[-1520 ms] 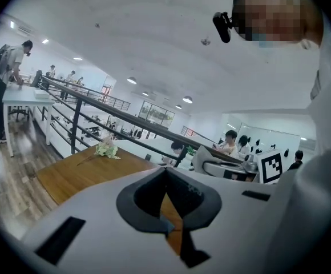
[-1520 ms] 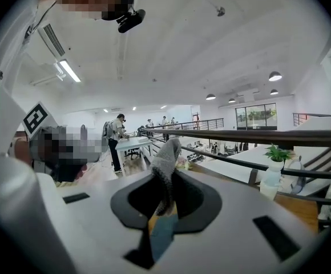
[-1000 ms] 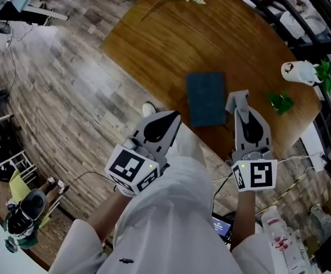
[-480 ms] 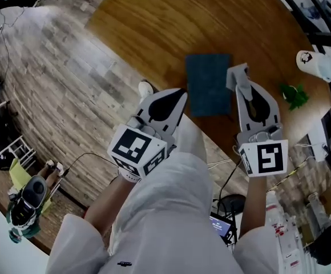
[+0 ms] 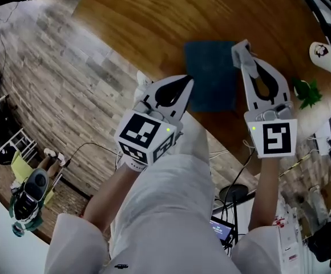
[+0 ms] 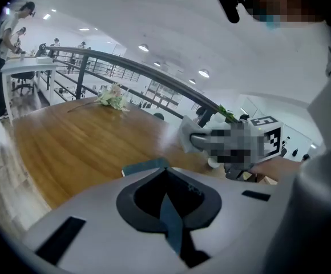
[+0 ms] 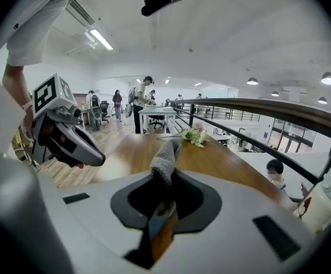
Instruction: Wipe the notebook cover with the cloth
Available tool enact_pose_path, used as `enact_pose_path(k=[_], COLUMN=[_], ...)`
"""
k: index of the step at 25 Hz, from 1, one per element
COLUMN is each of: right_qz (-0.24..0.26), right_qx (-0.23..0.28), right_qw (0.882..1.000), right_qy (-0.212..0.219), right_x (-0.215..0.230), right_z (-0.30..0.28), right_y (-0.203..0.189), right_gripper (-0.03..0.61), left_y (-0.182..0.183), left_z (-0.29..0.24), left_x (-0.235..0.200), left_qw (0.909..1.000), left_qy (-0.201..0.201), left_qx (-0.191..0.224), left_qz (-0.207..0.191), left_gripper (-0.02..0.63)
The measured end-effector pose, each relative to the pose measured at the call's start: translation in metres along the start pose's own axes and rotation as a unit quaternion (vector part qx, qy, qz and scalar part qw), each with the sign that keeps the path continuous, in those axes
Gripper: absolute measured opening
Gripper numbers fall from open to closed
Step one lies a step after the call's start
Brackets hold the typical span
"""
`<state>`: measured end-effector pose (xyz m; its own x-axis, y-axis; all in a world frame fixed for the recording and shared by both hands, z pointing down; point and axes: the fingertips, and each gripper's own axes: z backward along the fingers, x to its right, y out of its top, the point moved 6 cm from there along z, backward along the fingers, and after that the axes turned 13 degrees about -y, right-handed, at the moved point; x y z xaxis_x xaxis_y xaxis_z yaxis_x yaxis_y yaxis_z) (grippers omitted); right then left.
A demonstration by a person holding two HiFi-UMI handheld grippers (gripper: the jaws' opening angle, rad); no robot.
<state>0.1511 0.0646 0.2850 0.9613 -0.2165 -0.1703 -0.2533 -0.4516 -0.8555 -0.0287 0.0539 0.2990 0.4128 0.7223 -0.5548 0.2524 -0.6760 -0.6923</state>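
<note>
The left tool, jaws together and empty, points over the wooden tabletop, the notebook just beyond its tip.

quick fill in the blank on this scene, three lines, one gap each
1. The right gripper is shut on a grey ____.
2. The dark blue notebook lies flat on a ____ table.
3. The left gripper has its jaws ____, with nothing held between them.

Missing words: cloth; wooden; shut
</note>
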Motion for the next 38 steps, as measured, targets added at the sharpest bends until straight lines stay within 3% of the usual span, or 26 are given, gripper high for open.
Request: enact_pose_path(k=[7,15,24,31,38], right_qz=[0.024,0.008,0.092,0.144,0.174], right_qx=[-0.011,-0.031,-0.053,-0.081,-0.063], right_qw=[0.999,0.997,0.988,0.979,0.975], right_qy=[0.032,0.073,0.113,0.117,0.12], right_x=[0.001,0.009,0.004,0.0,-0.006], right_z=[-0.026,-0.049,-0.075,-0.088,-0.088], right_y=[-0.02,-0.029,-0.042,-0.062,-0.068], right_gripper=[0.043,0.041,0.041,0.04,0.035], left_y=[-0.017,-0.029,-0.045,-0.058,-0.057], left_z=[-0.019,-0.033,-0.045,-0.053,-0.056], left_x=[-0.01,-0.02,-0.033,-0.042,-0.045], left_qw=[0.9998,0.9994,0.9977,0.9951,0.9937], left_qy=[-0.005,-0.005,-0.009,-0.015,-0.007], left_qx=[-0.015,-0.035,-0.067,-0.098,-0.111], left_qz=[0.011,0.004,0.006,0.008,0.013], left_gripper=[0.018,0.018,0.018,0.018,0.018])
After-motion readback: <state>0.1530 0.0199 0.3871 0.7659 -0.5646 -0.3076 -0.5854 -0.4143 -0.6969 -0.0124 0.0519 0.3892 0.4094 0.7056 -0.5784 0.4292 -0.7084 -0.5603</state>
